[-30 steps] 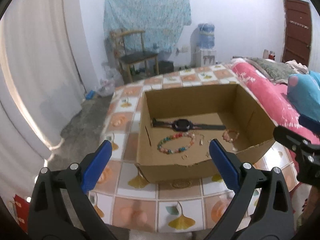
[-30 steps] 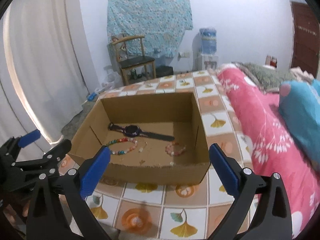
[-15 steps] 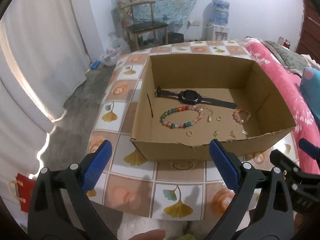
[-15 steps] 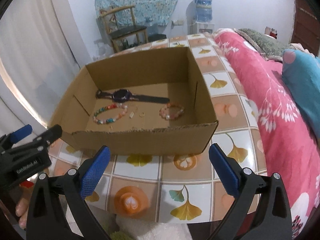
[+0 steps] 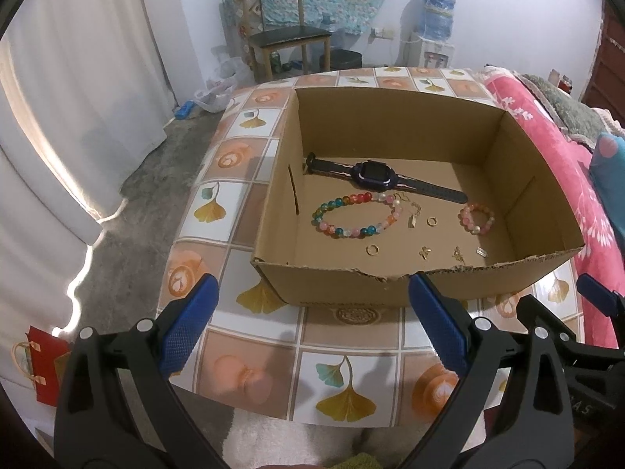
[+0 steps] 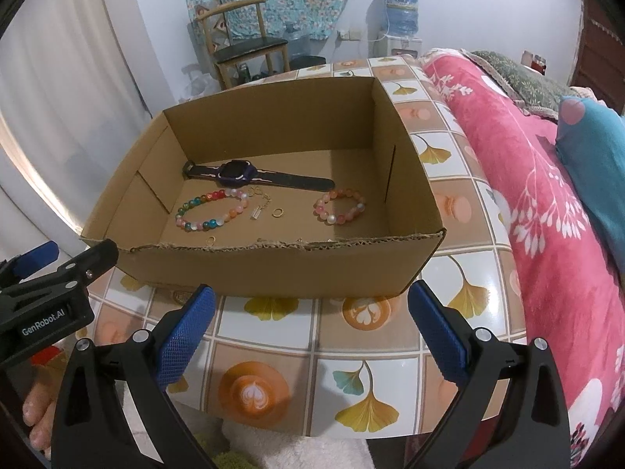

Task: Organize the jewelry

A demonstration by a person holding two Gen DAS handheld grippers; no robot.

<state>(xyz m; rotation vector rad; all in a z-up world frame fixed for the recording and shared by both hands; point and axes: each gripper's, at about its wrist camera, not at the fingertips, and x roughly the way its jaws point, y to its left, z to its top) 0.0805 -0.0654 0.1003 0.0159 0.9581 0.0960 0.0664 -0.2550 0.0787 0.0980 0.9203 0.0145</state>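
An open cardboard box (image 5: pixel 332 281) (image 6: pixel 273 269) stands on a tiled table. Inside lie a dark watch (image 5: pixel 375 175) (image 6: pixel 238 172), a multicolour bead bracelet (image 5: pixel 353 215) (image 6: pixel 213 211), a smaller pink bead bracelet (image 5: pixel 477 219) (image 6: pixel 340 206), gold rings (image 5: pixel 431 221) (image 6: pixel 278 213) and several small gold pieces (image 5: pixel 425 252). My left gripper (image 5: pixel 312 328) is open and empty, in front of the box's near wall. My right gripper (image 6: pixel 310 330) is open and empty, also before the near wall; it shows at the right edge of the left wrist view (image 5: pixel 597 293).
The table (image 5: pixel 343 371) (image 6: pixel 351 371) has a tile-pattern cover with leaf prints. A pink bedspread (image 6: pixel 547 215) and a blue pillow (image 6: pixel 590 148) lie to the right. A wooden chair (image 5: pixel 281 35), a water dispenser (image 5: pixel 433 35) and a white curtain (image 5: pixel 58 117) stand beyond.
Both grippers have risen and tilted down, so the box floor and the jewelry show more fully. Both stay open and empty.
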